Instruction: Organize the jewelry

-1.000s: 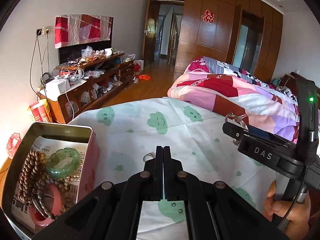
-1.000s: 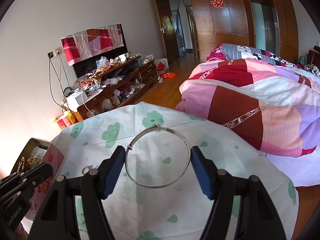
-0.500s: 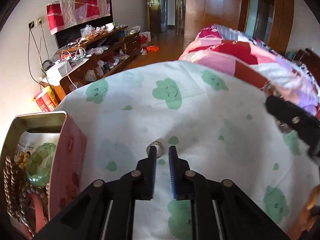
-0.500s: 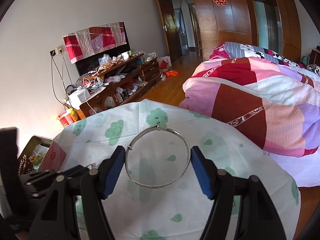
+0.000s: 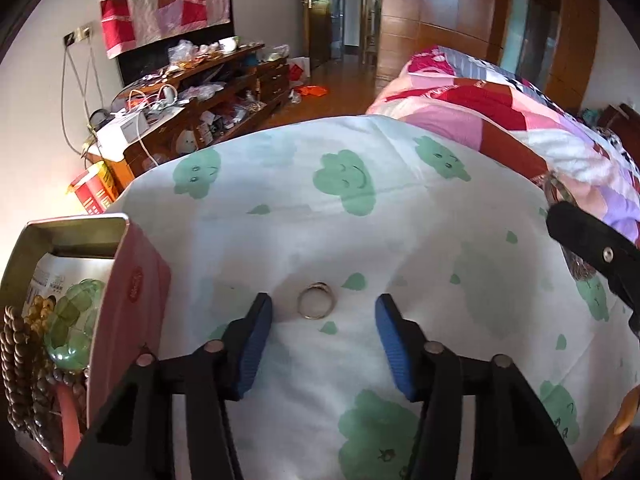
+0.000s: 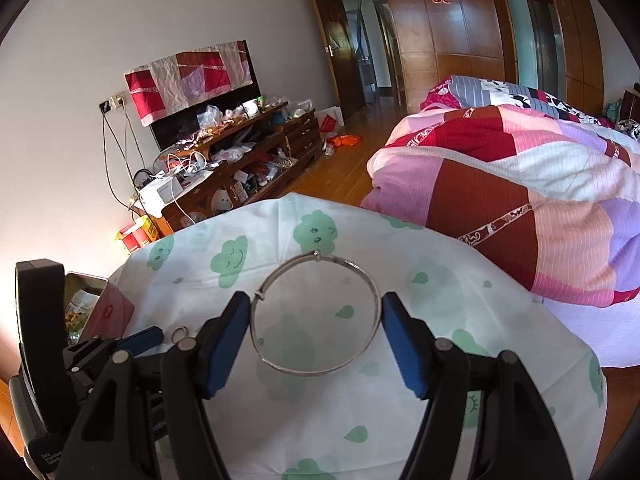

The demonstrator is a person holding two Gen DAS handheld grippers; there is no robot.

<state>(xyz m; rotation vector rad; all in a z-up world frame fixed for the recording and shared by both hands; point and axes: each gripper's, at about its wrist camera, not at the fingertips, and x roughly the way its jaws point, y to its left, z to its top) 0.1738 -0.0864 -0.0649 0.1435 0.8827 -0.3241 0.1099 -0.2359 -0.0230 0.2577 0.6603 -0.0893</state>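
A small metal ring lies flat on the cloud-print cloth. My left gripper hangs just above it, jaws opening, one blue pad on either side of the ring and neither touching it. My right gripper is shut on a thin silver bangle, gripped across its width and held above the cloth. An open pink tin at the left holds a green jade bangle, brown bead strings and a pink bangle. The right wrist view also shows the ring and the tin.
A patchwork quilt is heaped on the bed to the right, beyond the cloth. A cluttered wooden TV cabinet stands along the far wall, with wooden floor between. The right gripper's arm crosses the left view's right edge.
My left gripper dropped toward the cloth and its jaws went from shut to wide apart, so the ring now lies between them. The right gripper and bangle stayed still.
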